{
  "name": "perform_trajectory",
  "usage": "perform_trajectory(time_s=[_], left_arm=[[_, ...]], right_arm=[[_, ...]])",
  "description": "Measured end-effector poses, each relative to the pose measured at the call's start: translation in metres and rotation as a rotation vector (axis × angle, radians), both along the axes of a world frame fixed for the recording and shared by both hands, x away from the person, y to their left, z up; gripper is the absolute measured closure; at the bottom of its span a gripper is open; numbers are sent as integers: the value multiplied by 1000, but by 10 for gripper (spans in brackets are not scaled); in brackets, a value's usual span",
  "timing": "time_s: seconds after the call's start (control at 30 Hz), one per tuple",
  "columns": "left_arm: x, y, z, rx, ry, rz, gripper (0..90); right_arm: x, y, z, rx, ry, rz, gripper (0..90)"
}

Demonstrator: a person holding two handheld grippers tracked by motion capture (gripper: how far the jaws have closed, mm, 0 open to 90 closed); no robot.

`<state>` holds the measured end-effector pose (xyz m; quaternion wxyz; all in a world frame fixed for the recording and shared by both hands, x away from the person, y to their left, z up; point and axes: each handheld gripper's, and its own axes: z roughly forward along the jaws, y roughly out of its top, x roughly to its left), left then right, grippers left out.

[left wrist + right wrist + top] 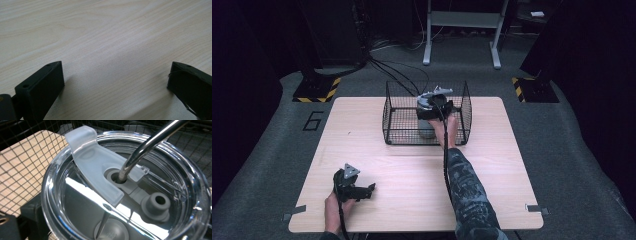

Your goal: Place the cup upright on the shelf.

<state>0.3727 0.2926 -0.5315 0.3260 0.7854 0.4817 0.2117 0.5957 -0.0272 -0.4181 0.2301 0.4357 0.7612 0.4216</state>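
1. We judge the work roughly midway: our right gripper [435, 106] is down inside the black wire basket [395, 136], jaws clamped around the steel tumbler [426, 127], which stands in the basket.
2. Whether it goes in or comes out, we cannot tell.
3. Our left gripper [115, 82] rests on the pale wooden table [412, 180], jaws wide apart, holding nothing.
4. Count: one tumbler with one clear lid [62, 202] and one metal straw [147, 145], one basket, two grippers.

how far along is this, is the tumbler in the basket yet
Looks done: the tumbler stands inside the wire basket, clear lid on, metal straw through it. In hand: the right tool sits at its top; whether it grips can't be told. Left: letting go and withdrawing. The left tool rests open on the table.
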Motion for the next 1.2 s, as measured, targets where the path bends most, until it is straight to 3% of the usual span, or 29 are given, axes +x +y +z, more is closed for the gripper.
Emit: perform_trajectory(time_s=[0.2,0.33,1.2], left_arm=[[0,0,0,0,0,1,4],[0,0,0,0,0,0,4],[0,-1,0,-5,0,7,4]], right_arm=[[-4,3,1,-21,-6,1,33],[-2,1,0,-8,-12,-6,32],[-1,2,6,-20,39,-9,0]])
